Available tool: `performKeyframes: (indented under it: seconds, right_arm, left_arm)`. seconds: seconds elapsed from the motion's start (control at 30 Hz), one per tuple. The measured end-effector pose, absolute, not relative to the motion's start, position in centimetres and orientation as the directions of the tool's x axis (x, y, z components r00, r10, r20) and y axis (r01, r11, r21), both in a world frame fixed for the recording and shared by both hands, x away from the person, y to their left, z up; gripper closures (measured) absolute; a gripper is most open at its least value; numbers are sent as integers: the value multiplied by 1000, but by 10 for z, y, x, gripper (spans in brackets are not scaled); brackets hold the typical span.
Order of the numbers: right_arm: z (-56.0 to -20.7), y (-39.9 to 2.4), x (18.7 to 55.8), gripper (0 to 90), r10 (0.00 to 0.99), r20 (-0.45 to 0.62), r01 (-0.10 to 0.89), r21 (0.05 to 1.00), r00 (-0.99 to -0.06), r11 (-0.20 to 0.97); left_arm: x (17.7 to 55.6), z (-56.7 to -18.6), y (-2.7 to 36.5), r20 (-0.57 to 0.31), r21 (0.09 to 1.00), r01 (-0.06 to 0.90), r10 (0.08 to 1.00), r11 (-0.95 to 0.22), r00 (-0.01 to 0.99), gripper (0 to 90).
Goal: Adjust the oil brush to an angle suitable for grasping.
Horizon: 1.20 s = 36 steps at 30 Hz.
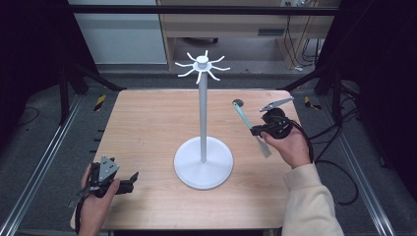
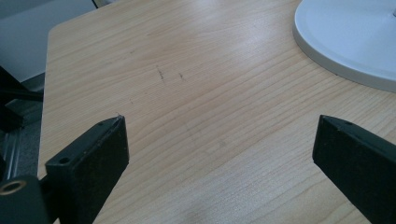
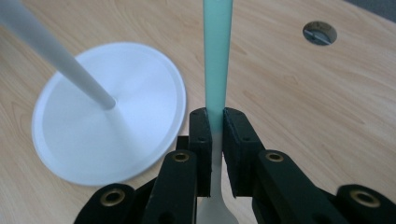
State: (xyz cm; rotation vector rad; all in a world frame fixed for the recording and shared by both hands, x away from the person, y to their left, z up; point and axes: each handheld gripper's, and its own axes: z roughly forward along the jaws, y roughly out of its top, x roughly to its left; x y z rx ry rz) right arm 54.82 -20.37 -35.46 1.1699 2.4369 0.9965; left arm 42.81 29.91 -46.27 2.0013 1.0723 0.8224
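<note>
From above, the right gripper [image 1: 254, 131] holds a spatula [image 1: 251, 129] with a green handle, up off the table [image 1: 147, 128], to the right of the white stand [image 1: 202, 118]. The left gripper [image 1: 129, 178] rests left of the stand. Its own view shows its jaws wide apart over bare wood. The right gripper's view shows its jaws squeezed on the spatula [image 3: 217, 70]. It could slip or bump the stand's pole [image 3: 56, 60] if swung too fast
</note>
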Motion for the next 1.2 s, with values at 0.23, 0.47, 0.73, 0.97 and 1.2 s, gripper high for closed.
performKeyframes:
  seconds: [0.23, 0.47, 0.73, 0.97, 1.2]
  right_arm:
    - [-357, -206, 548, 822, 778, 95, 572, 733, -621, 367]
    - [-359, -208, 541, 823, 778, 90, 543, 765, -622, 345]
    - [-357, -207, 528, 822, 797, 100, 494, 828, -596, 265]
    - [-349, -209, 522, 822, 791, 112, 453, 864, -602, 222]
    - [-340, -209, 517, 822, 784, 113, 430, 878, -610, 209]
  left_arm:
    - [428, -462, 299, 198, 816, 416, 870, -401, 451, 32]
    - [428, -462, 299, 198, 819, 413, 872, -399, 449, 32]
    - [428, -461, 300, 194, 820, 412, 871, -397, 452, 32]
    - [428, -461, 299, 192, 822, 412, 871, -394, 452, 32]
    - [428, -461, 300, 195, 818, 414, 870, -398, 452, 32]
